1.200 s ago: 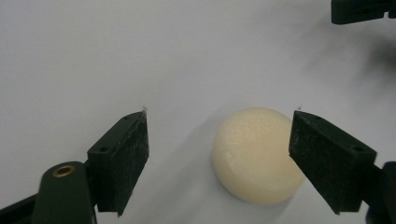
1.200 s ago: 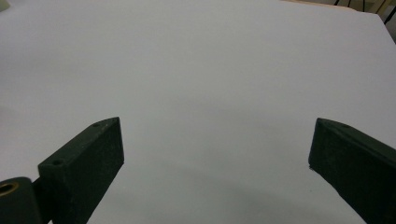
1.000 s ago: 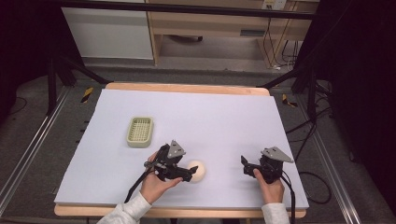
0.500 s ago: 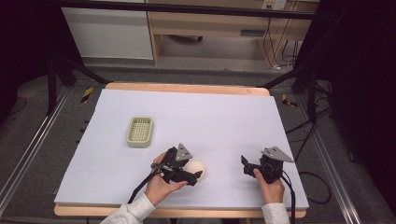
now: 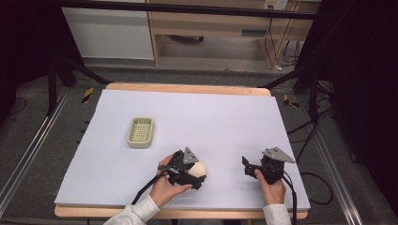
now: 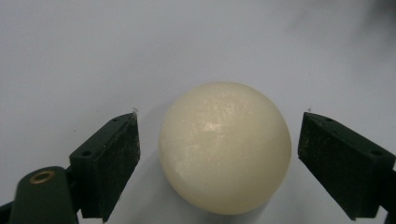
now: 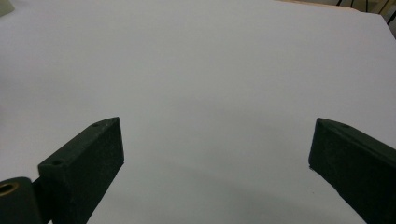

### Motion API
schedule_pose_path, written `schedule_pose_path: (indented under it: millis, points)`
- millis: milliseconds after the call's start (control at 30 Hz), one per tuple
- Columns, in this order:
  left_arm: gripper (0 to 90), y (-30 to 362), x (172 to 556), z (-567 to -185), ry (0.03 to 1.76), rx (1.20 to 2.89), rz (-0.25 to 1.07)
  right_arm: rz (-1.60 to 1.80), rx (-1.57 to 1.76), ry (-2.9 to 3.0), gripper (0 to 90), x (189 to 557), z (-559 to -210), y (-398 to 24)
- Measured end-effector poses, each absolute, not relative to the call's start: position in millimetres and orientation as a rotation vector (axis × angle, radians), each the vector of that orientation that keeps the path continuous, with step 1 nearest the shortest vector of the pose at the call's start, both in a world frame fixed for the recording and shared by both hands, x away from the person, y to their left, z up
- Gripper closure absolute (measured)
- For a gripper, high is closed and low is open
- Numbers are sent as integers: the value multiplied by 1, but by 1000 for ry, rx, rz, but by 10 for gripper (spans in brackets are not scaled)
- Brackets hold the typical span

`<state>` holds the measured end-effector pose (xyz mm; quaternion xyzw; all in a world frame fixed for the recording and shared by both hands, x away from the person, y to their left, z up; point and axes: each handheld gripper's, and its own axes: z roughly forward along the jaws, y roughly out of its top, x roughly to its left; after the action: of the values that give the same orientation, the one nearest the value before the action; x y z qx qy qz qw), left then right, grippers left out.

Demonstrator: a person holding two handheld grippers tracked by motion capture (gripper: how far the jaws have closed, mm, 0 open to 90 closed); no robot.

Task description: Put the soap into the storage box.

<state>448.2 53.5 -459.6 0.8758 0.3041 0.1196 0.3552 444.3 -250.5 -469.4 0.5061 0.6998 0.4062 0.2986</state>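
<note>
two hands come in from the bottom edge of the high view, each holding one claw, so two claws in all; the forearms are cut off at the frame, with pale sleeves just showing; the left claw (image 5: 199,174) lies low over the near part of the bench (image 5: 225,117), its jaws spread wide and just having been opening, with one cream ball (image 5: 199,168) between them; in the left gripper view the ball (image 6: 224,147) sits on the white surface between the two black pads, a thin gap on either side, so neither pad presses on it and it is not held; from above, the claw's body and grey plate cover the ball's near side; the right claw (image 5: 245,167) rests near the bench's front right, well apart from the ball; in the right gripper view its two jaws stand wide apart with bare white surface between them, holding nothing; farther back and to the left sits one pale green slatted tray (image 5: 141,132), well apart from both claws; whether it holds anything is too small to make out; one cable trails from each claw off the near edge; beyond the bench, the floor and furniture are dim and hard to make out.
</note>
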Motion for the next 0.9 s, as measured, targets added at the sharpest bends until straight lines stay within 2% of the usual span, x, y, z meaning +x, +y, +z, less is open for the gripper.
schedule_pose_path:
  millis: [900]
  points:
    - [239,48,450,-471,783,2323,293,1072,1353,1867,38,445,-470,-251]
